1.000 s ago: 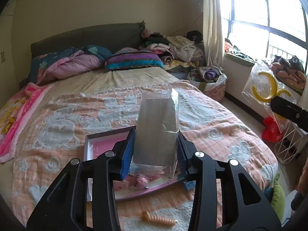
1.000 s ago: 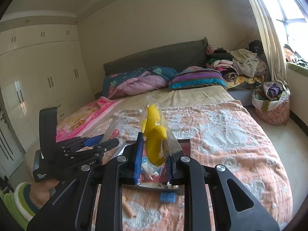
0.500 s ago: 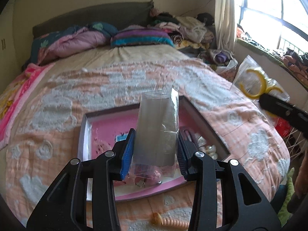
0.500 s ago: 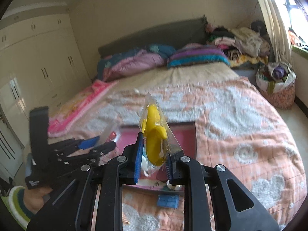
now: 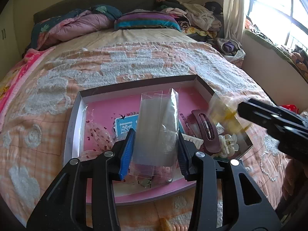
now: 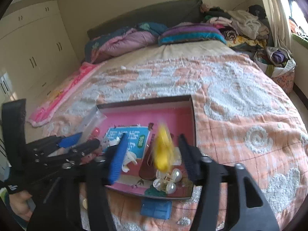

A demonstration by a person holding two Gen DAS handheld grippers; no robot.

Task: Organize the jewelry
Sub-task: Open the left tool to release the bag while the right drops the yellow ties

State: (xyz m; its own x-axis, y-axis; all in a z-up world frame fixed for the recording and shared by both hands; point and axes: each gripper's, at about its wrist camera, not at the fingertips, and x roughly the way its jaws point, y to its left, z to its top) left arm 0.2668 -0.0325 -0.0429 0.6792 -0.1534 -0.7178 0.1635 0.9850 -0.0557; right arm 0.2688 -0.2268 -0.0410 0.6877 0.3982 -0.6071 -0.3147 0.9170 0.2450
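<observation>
- The left gripper (image 5: 154, 150) pinches a clear plastic bag (image 5: 156, 129) between its blue pads and holds it upright over the near half of the pink tray (image 5: 100, 113), which sits on the peach bedspread (image 5: 134, 61).
- The right gripper (image 6: 152, 157) is spread wide; a blurred yellow piece in a bag (image 6: 162, 150) sits between its fingers without touching either, over the right end of the tray (image 6: 192, 115). Whether it is falling or already resting there cannot be told.
- Already in the tray: a dark red hair clip (image 5: 208, 130), a white claw clip (image 5: 229, 142) and a pearl hair clip (image 6: 169, 179), grouped at the right end.
- A blue card (image 6: 156, 208) and a coiled hair tie (image 5: 173, 226) lie on the bedspread just outside the tray's near rim.
- The step in hand appears to be dropping bagged items into the tray. Next, the left side likely needs to lower its bag onto a bare patch of pink floor and let go, then the loose pieces outside need collecting.
</observation>
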